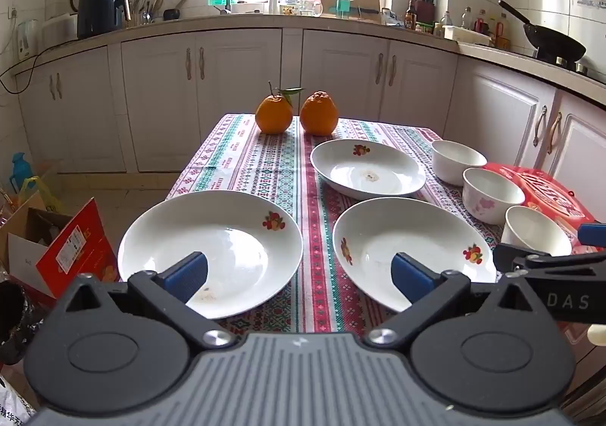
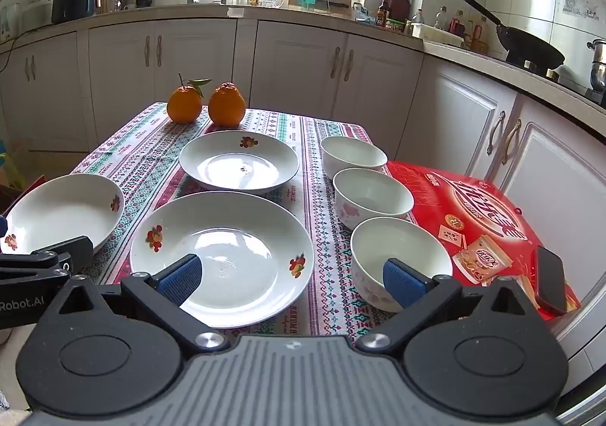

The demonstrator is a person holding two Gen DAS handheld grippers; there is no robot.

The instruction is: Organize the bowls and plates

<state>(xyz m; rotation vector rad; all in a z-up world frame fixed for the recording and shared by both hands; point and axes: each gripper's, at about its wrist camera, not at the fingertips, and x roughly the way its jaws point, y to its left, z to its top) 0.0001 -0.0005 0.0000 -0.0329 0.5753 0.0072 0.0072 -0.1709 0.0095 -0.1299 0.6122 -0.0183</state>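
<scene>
Three white plates with fruit prints lie on the patterned tablecloth: a near left plate (image 1: 227,236) (image 2: 64,210), a near middle plate (image 1: 409,236) (image 2: 235,236) and a far plate (image 1: 367,168) (image 2: 238,160). Three white bowls stand in a row at the right: far (image 1: 456,157) (image 2: 352,155), middle (image 1: 490,194) (image 2: 371,194), near (image 1: 534,229) (image 2: 397,251). My left gripper (image 1: 299,278) is open and empty, above the table's near edge between the two near plates. My right gripper (image 2: 293,280) is open and empty, between the middle plate and the near bowl.
Two oranges (image 1: 295,115) (image 2: 206,104) sit at the table's far edge. A red box (image 2: 477,213) with a phone (image 2: 551,282) on it lies right of the bowls. Cardboard boxes (image 1: 57,248) stand on the floor at the left. Kitchen cabinets (image 2: 303,66) run behind.
</scene>
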